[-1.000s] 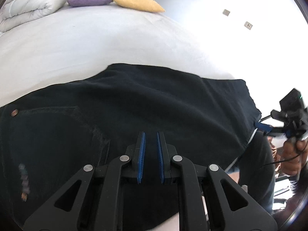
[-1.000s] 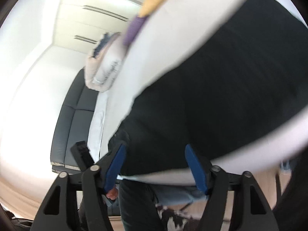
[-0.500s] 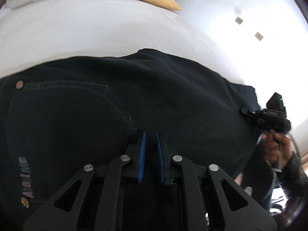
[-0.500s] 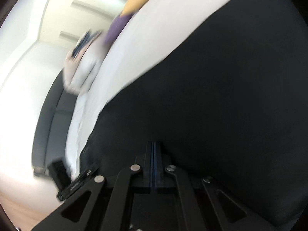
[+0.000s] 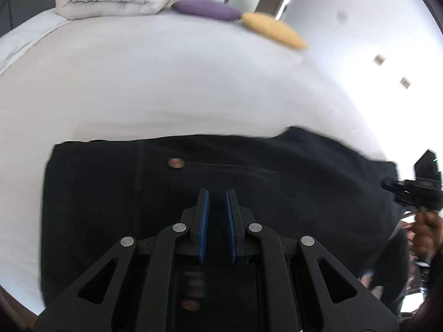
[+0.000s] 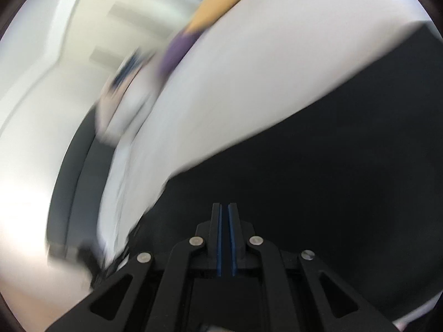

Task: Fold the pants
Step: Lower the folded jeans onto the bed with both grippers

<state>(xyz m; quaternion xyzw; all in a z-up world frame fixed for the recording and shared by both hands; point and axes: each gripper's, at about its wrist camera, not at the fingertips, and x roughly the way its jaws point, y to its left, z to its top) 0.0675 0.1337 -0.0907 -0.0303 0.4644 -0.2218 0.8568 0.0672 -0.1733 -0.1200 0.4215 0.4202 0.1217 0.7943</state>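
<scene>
The pants (image 5: 249, 193) lie dark and flat on the white bed (image 5: 166, 83), their long axis crosswise in my left wrist view, directly below my left gripper (image 5: 217, 221). Its blue pads sit nearly together with a thin gap; whether they pinch cloth I cannot tell. My right gripper (image 5: 409, 191) is at the right-hand end.

In the blurred right view, the pants (image 6: 332, 179) spread ahead of my right gripper (image 6: 224, 238), which has just closed then eased slightly; nothing visible between its pads.

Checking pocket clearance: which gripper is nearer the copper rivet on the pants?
Left. The left gripper sits just below the rivet on the pants; the right gripper is at their far right edge.
</scene>
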